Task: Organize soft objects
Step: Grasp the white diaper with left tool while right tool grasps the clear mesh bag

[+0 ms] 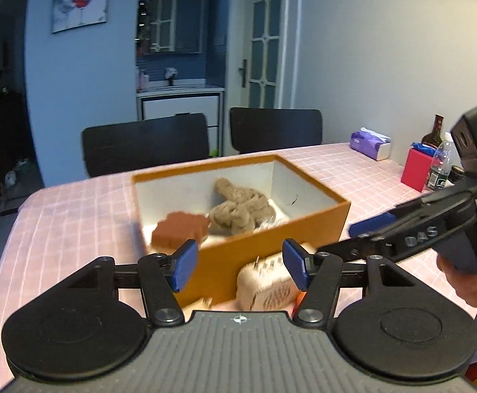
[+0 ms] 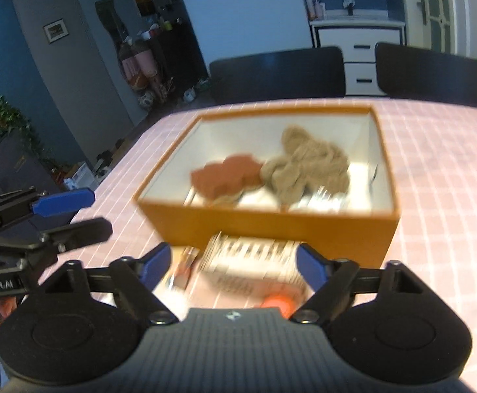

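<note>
An orange box (image 1: 271,240) with a white inside stands on the pink checked table (image 1: 75,216). In it lie a tan knotted plush (image 1: 238,209) and a red-brown foam piece (image 1: 179,227). A cream soft toy with printing (image 1: 266,281) lies on the table against the box's near wall. My left gripper (image 1: 238,263) is open and empty just above that toy. My right gripper (image 2: 233,263) is open and empty over the same toy (image 2: 255,265). The box (image 2: 271,226), plush (image 2: 307,167) and foam piece (image 2: 228,178) show beyond it.
Two black chairs (image 1: 147,144) stand at the table's far side. A purple tissue box (image 1: 369,145), a red box (image 1: 416,170), a plastic bottle (image 1: 439,167) and a dark bottle (image 1: 434,132) stand at the right. An orange thing (image 2: 277,303) lies beside the toy.
</note>
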A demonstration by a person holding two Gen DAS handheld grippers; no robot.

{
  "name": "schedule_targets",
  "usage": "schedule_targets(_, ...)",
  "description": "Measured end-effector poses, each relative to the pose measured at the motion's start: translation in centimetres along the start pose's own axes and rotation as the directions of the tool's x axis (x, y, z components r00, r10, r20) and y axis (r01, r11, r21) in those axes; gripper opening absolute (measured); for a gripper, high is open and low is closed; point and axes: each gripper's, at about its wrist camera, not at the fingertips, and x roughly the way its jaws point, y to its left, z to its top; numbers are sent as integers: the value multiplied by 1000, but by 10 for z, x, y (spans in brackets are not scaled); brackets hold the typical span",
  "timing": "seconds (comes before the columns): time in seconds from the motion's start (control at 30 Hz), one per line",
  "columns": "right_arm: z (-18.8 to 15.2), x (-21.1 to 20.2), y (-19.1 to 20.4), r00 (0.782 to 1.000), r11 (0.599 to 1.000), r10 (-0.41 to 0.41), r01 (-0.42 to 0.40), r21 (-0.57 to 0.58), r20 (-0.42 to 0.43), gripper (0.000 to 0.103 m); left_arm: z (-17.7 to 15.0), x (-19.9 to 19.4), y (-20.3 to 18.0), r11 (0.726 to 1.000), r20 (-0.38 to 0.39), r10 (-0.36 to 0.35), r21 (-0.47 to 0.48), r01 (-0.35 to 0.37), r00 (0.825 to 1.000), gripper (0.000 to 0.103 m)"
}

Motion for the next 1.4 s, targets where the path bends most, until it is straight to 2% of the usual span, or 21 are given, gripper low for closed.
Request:
schedule_targets(0.13, -36, 4, 11, 1000, 1000, 30, -30, 0, 2, 92, -31, -14, 5, 996, -10, 43, -80, -44, 999, 69)
schedule_targets(0.3, -78, 13, 26, 1000, 998, 23, -22, -59, 11, 92, -68, -19, 10, 984, -56, 38, -174, -47, 998, 70)
schedule_targets(0.43, -105, 22, 31, 1000, 997, 13, -12, -74, 5, 92, -98, -24, 17, 955, -61, 64, -287, -79, 996, 86)
schedule_targets(0.53, -118, 32, 30, 1000, 997, 4, -5, -79, -15, 92, -116, -25, 26, 933, -84, 53, -352, -79, 995, 90)
schedule_targets(0.7, -125, 49, 31, 999, 994, -21, 18, -108, -32, 85, -128, -15, 32, 922, -125, 75, -370, -116, 989, 92)
schedule_targets(0.8, -127, 51, 32, 1000, 993, -10, 7, -116, -25, 83, -130, -11, 36, 907, -123, 48, -410, -95, 991, 92)
schedule_targets(0.87, -126, 54, 33, 1000, 992, 0, -3, -124, -28, 73, -126, -10, 33, 906, -108, 30, -416, -73, 994, 92)
schedule_targets(0.93, -126, 57, 32, 999, 992, 18, -22, -120, -37, 65, -120, -10, 23, 922, -91, 31, -382, -64, 995, 92)
schedule_targets(1.07, -127, 62, 29, 998, 993, 28, -33, -116, -49, 46, -111, -7, 4, 947, -81, 33, -315, -56, 996, 84)
schedule_targets(1.13, -128, 64, 28, 998, 993, 34, -40, -109, -54, 44, -109, -2, -3, 956, -102, 35, -288, -63, 994, 79)
schedule_targets(1.2, -127, 64, 28, 998, 993, 40, -45, -107, -55, 44, -110, 5, -6, 958, -137, 85, -262, -119, 987, 77)
schedule_targets(1.27, -127, 65, 28, 997, 993, 45, -51, -109, -57, 40, -114, 10, -6, 957, -154, 112, -249, -149, 982, 68)
schedule_targets(1.3, -127, 65, 28, 997, 992, 44, -50, -113, -57, 39, -115, 10, -6, 957, -152, 108, -253, -144, 982, 59)
schedule_targets(1.33, -127, 65, 28, 998, 992, 39, -46, -117, -57, 34, -115, 9, -5, 956, -149, 98, -259, -135, 984, 49)
schedule_targets(1.37, -127, 65, 28, 997, 992, 41, -48, -118, -61, 26, -114, 8, -6, 956, -145, 102, -260, -137, 984, 44)
schedule_targets(1.4, -127, 66, 27, 997, 992, 47, -54, -115, -65, 24, -113, 6, -7, 958, -139, 108, -250, -141, 984, 33)
